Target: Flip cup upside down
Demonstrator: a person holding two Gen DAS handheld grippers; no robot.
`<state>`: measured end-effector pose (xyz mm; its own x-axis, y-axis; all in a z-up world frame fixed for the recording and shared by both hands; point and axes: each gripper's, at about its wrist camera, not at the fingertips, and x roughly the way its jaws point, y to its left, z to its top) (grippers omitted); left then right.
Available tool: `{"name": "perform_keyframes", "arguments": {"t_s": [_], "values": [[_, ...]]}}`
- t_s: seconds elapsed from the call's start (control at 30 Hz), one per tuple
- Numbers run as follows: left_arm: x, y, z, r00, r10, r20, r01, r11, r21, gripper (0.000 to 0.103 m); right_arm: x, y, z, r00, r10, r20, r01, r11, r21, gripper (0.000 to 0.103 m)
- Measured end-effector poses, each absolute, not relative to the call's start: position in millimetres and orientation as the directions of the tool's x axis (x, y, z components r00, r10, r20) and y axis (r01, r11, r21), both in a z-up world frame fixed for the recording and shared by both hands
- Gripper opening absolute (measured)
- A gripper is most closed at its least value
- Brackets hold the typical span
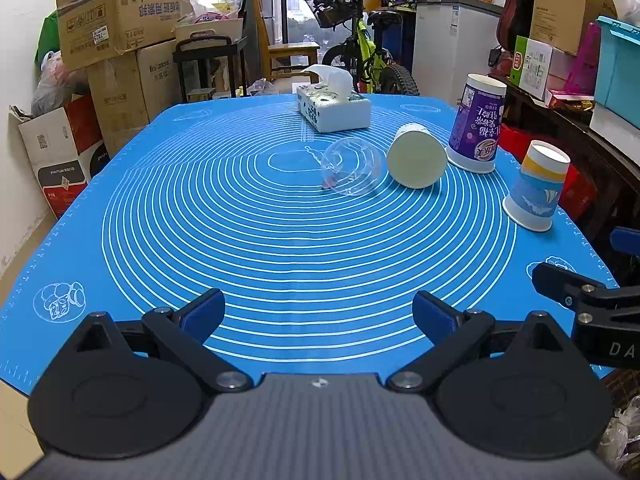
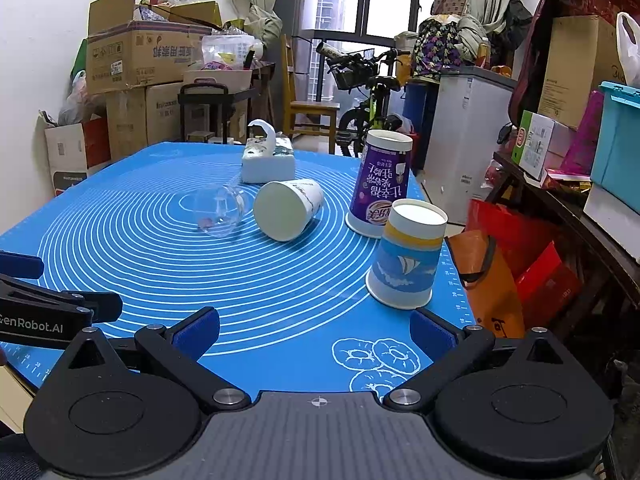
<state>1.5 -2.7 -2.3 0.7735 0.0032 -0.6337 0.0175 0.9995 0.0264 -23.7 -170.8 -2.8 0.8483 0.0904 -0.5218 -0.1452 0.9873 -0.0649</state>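
Nearby, blue-and-yellow cup [image 2: 406, 256] at mat [image 2: 280, 320] edge.

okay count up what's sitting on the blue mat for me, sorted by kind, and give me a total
Paper cups: 3, the purple cup and blue sailboat cup standing upside down, the white cup on its side.
Clear plastic cups: 1, the clear cup on its side.
Tissue boxes: 1, the tissue box.
Total: 5

Bright, sharp; fisheye-warped edges, window backlit.
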Motion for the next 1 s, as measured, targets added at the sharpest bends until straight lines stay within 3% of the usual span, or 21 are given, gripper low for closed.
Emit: {"name": "perform_keyframes", "arguments": {"t_s": [1.0], "values": [[1.7,-3.8,-3.3,0.77,0.003,-0.638,0.024,0.999,0.033,0.099,-21.0,-168.4,-1.8,0.845,0.085,-0.529,-0.141,0.988,-0.068,0.101]]}}
